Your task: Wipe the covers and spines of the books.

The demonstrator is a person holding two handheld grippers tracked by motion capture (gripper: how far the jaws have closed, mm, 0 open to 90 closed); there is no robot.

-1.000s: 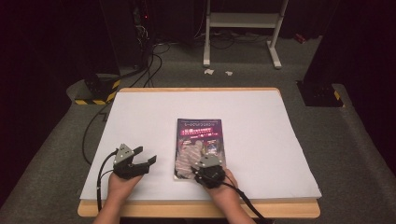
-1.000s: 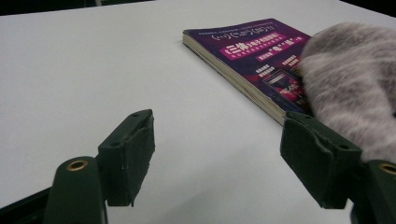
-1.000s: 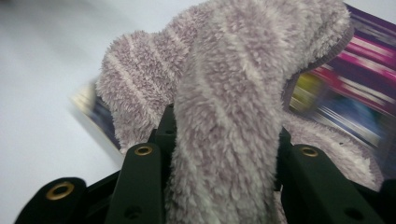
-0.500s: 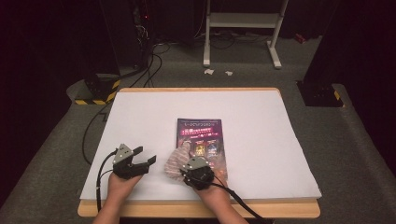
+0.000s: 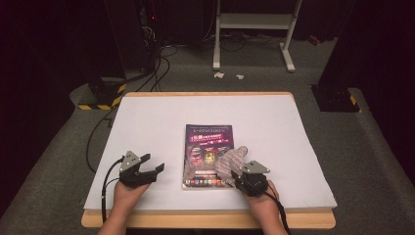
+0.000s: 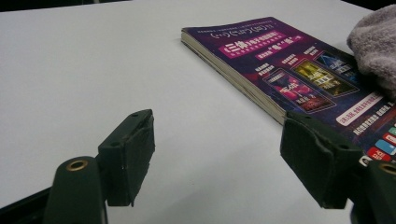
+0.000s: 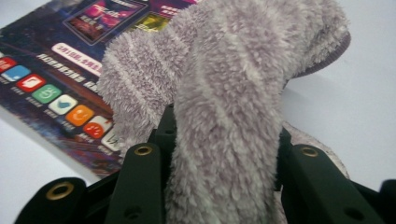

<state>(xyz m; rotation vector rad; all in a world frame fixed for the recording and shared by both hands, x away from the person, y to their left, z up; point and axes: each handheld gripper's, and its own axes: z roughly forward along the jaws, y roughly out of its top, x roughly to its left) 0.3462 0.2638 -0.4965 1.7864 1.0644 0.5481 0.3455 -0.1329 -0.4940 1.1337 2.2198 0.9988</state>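
Low over the book (image 5: 208,155), right gripper (image 5: 235,172) clamps a cloth (image 5: 230,160).

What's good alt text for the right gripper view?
A fuzzy grey cloth is clamped between the right gripper's two black jaws and fills the centre of the frame. It drapes onto the lower corner of a purple-covered book lying on the white table.

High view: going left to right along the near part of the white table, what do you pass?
Open black left gripper → purple paperback book lying flat → fluffy grey cloth on the book's right edge → black right gripper clamping that cloth.
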